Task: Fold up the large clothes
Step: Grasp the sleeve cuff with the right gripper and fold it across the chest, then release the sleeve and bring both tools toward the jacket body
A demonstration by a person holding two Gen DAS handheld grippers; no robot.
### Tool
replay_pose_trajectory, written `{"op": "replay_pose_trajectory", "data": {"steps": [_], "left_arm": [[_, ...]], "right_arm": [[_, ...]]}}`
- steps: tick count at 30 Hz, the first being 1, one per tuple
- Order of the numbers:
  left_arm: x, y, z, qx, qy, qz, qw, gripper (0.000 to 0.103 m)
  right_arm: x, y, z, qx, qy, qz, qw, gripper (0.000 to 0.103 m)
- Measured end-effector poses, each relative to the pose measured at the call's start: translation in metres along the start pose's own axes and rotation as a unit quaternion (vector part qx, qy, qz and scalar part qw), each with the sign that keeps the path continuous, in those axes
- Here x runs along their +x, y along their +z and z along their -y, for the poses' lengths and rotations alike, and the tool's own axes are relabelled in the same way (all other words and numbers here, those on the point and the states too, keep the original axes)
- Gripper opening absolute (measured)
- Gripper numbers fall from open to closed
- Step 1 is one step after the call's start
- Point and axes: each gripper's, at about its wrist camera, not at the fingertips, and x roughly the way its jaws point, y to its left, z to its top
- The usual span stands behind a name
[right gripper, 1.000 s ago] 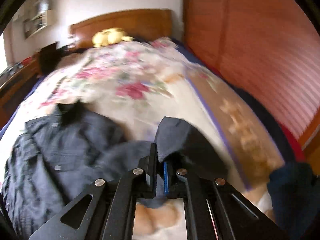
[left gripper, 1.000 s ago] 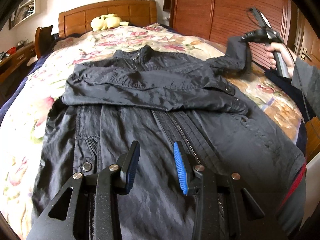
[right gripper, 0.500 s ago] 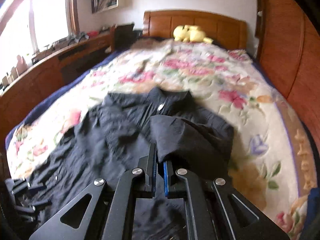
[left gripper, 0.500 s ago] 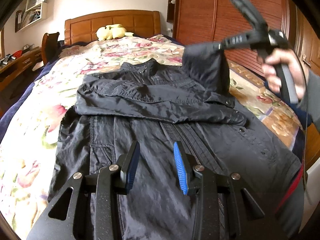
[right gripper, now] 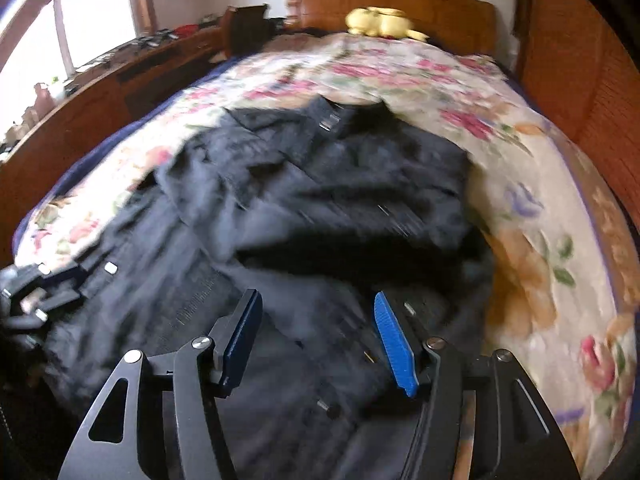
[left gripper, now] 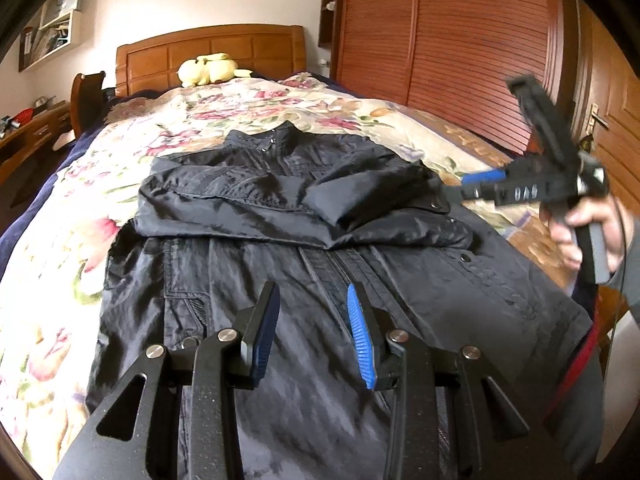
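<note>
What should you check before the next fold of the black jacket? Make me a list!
1. Right tongs let go of the sleeve: ok, they have just been opening and nothing is between them.
2. Right sleeve lies across the chest of the jacket: ok.
3. Left sleeve folded across too: ok.
4. Left tongs free: ok, open over the jacket's lower front, gripping nothing.
5. Jacket fully on the bed: cannot tell, the near hem is hidden behind the tongs.
6. Sleeves lying flat and smooth: not ok, the right sleeve looks bunched.
</note>
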Motion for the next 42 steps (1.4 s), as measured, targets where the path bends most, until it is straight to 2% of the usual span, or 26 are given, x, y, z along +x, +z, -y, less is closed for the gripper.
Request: {"op": "replay_pose_trajectory", "data": {"steps": [3,10,19,25,36,42], "left_arm": [[0.002,0.005,0.007,0.002,-0.013,-0.003,0.9999,0.036],[0.030,0.029,0.025,0.011,-0.029,-0.031,0.9990,0.036],[0.096,0.087,0.046,0.021,-0.037,-0.060,0.9973,0.037],[0.136,0.117,0.075,0.059,-0.031,-0.081,0.9944,0.037],[0.200,0.142,0.120,0.109,-0.036,-0.125,0.9855,0.037],[0.223,0.140,0.132,0.142,-0.017,-0.144,0.9792,0.037]], "right_arm": [[0.011,-0.027,0.013,0.005,-0.036,-0.008,0.999,0.060],[0.051,-0.048,0.030,0.046,-0.049,-0.009,0.998,0.060],[0.061,-0.060,0.028,0.074,-0.039,0.032,0.996,0.060],[0.062,-0.067,0.033,0.090,-0.016,0.039,0.995,0.060],[0.050,-0.075,0.043,0.093,-0.002,0.042,0.995,0.060],[0.051,-0.075,0.043,0.094,0.000,0.042,0.995,0.060]]}}
